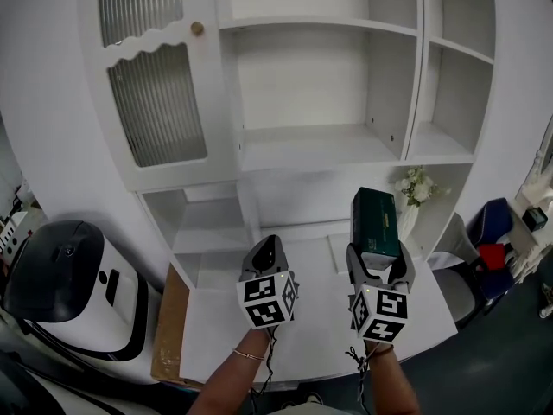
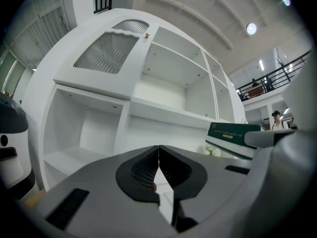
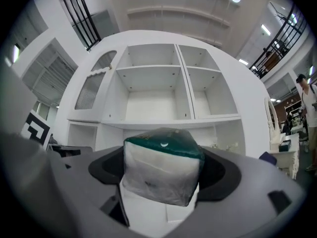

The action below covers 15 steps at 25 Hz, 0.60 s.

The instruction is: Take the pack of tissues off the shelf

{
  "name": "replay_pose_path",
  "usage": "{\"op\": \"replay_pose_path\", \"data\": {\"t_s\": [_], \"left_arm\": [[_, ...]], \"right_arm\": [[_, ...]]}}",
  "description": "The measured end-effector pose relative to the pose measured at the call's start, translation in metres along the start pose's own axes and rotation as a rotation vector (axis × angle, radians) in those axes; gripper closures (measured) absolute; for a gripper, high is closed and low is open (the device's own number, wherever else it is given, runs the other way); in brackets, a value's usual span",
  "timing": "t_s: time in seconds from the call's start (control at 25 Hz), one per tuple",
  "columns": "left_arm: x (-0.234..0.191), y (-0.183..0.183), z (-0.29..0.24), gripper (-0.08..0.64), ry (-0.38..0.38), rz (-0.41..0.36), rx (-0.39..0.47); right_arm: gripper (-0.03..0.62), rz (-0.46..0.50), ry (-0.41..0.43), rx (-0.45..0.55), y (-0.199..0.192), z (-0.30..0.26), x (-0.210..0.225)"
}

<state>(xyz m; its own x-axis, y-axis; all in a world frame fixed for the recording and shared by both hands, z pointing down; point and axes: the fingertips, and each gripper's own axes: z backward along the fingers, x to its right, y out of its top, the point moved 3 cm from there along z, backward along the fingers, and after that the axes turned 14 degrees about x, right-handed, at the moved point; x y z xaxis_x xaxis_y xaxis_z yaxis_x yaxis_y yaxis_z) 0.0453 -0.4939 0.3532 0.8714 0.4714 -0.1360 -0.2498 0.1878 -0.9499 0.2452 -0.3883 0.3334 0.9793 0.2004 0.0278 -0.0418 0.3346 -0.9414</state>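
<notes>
Head view: pack lengthwise toward shelf

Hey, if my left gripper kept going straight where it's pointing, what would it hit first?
Probably the white cabinet: the left gripper, jaws together, aims at the back panel of its lower recess. Nothing shows in between, though depth is hard to judge.

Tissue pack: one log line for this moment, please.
tissue pack: off shelf | right gripper: shut on tissue pack | left gripper: shut, empty
</notes>
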Motion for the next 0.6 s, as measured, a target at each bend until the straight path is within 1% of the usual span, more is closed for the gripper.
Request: {"op": "replay_pose_path", "data": {"t_s": [0.24, 0.4, 0.6], "left_arm": [[-0.003, -0.039, 0.017, 0.543, 0.024, -0.023, -0.056], [-0.003, -0.057, 0.025, 0.543, 0.026, -0.029, -0.071], [-0.003, -0.070, 0.033, 0.543, 0.021, -0.039, -0.073]], "right_arm": [[0.166, -0.015, -0.028, -0.055, -0.040, 0.012, 0.019], [0.166, -0.029, -0.041, -0.103, -0.063, 0.016, 0.030], [0.166, -0.040, -0.009, -0.134, -0.081, 0.019, 0.036]]}}
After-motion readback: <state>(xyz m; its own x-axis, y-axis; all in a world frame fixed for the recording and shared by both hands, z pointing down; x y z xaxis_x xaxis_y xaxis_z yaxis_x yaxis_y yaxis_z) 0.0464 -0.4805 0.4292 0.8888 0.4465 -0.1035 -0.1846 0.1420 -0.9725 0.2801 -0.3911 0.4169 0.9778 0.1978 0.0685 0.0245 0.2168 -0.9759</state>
